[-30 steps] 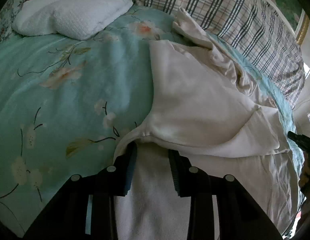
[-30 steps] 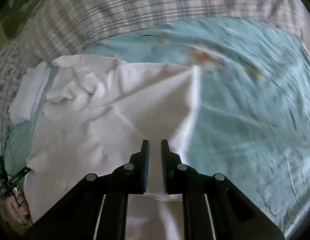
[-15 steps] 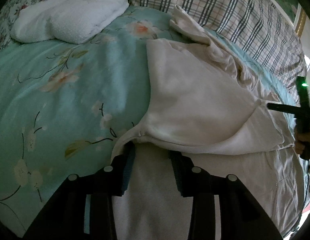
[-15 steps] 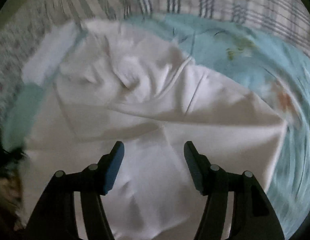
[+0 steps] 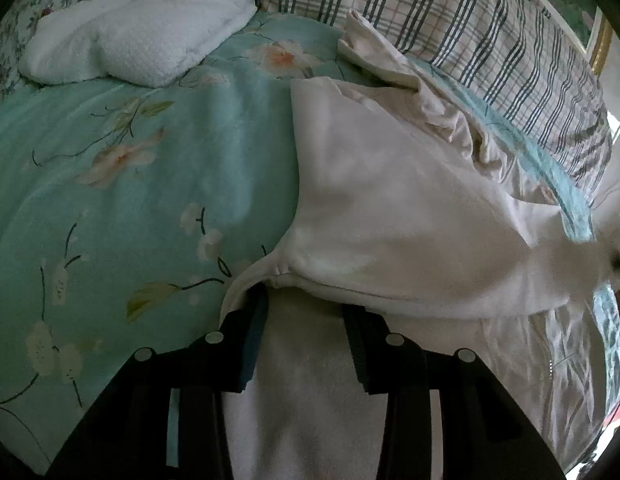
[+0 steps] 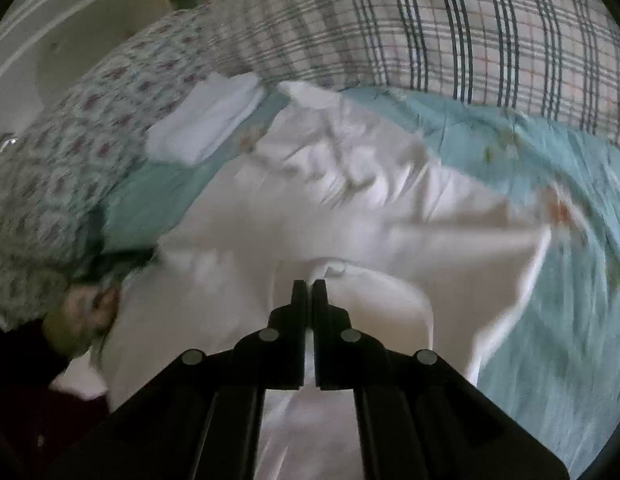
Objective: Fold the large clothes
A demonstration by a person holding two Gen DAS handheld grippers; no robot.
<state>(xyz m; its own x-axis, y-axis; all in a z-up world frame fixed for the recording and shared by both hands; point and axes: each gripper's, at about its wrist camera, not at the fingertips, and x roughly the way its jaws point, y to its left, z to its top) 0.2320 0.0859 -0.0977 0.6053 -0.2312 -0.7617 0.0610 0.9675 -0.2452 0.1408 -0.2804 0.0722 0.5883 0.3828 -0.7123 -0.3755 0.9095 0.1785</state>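
Left wrist view first: the left gripper (image 5: 306,312) sits low over the bed (image 5: 110,200), its jaws spread apart, tips tucked under a folded-over flap of the cream garment (image 5: 389,208). Cloth lies between the jaws, but they are not pinched on it. The garment sprawls across the right half of the bed, from the near edge up toward the plaid pillow (image 5: 489,40) at the head, with a crumpled sleeve or collar bunched at the far end. A folded white towel (image 5: 142,40) rests at the far left corner of the bed, well apart from the garment.

Over to the right wrist view: the right gripper (image 6: 309,286) has its jaws pressed together on a small peak of the white garment (image 6: 349,208), near its middle. The picture is motion-blurred, so the fold line is hard to read. The folded towel (image 6: 206,120) shows beyond, against the floral pillow (image 6: 70,160).

Judgement on the step: this looks like a fold being carried across. To do it well, the right gripper should keep its pinch firm and travel low and flat, while the left one ought to close on its edge or pin it, so the layer lands square without dragging the lower cloth.

Containers: none in sight in either view.
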